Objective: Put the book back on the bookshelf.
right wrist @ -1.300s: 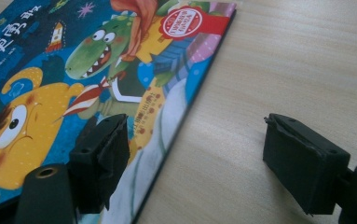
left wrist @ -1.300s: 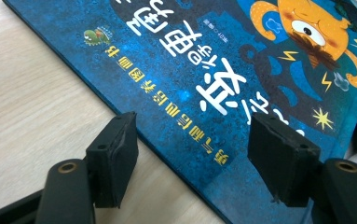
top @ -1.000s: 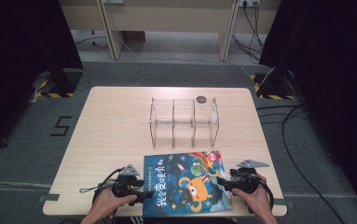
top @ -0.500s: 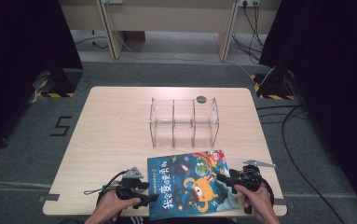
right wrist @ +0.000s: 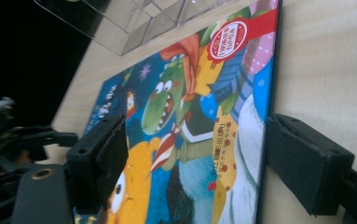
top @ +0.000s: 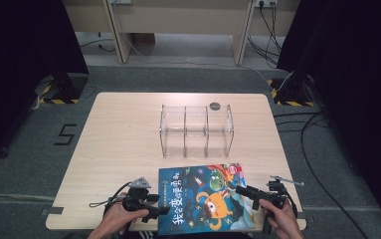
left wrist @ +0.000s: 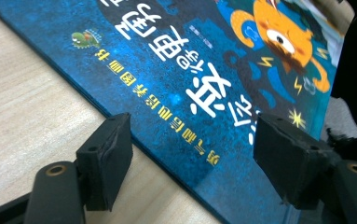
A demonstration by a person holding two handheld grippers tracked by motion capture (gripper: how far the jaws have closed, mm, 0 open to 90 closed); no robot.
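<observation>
Two hands come in from the near edge of the wooden table (top: 123, 144). The left hand (top: 113, 221) holds the left gripper (top: 159, 211) low and pointing sideways at the picture book (top: 203, 199). The right hand (top: 280, 221) holds the right gripper (top: 242, 190) and points it across the book's right side.

In the left gripper view, its jaws are wide open. The book's (left wrist: 204, 70) left edge runs between them, with one jaw over the bare table (left wrist: 22, 102) and one over the cover. They hold nothing.

In the right gripper view, its jaws are also wide open, one on each side of the book's (right wrist: 190, 121) right edge, and grip nothing.

The clear plastic box (top: 196, 130) stands just past the book, farther from both grippers.
</observation>
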